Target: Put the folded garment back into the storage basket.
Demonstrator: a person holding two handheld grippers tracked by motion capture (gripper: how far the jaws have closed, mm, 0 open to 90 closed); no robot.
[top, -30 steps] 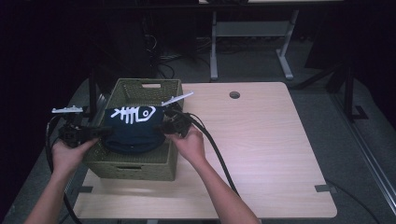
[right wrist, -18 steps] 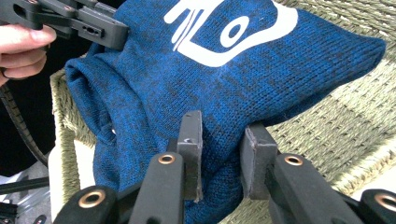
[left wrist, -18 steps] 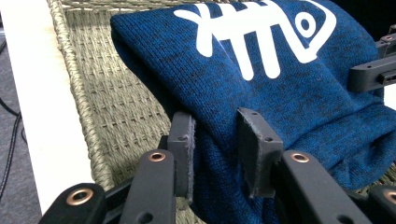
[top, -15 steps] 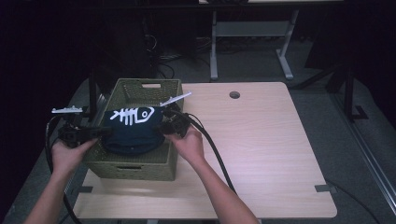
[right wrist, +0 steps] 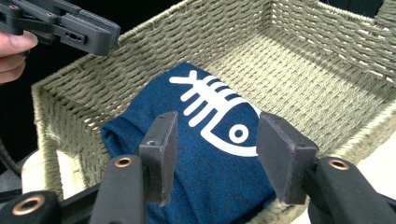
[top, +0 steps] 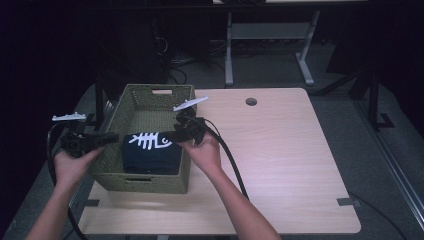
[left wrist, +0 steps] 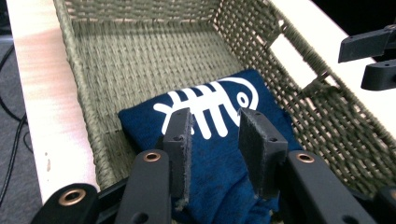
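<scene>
Folded navy fish-skeleton shirt lies in near end of woven basket, on table. Left gripper and right gripper above basket rim, jaws released, empty. Advice: lift both straight up clear of basket walls; avoid snagging fabric

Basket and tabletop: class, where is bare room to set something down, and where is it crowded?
Free: the table right of the basket, and the basket's far half beyond the folded shirt. Crowded: the basket's near half, with both grippers alongside.
</scene>
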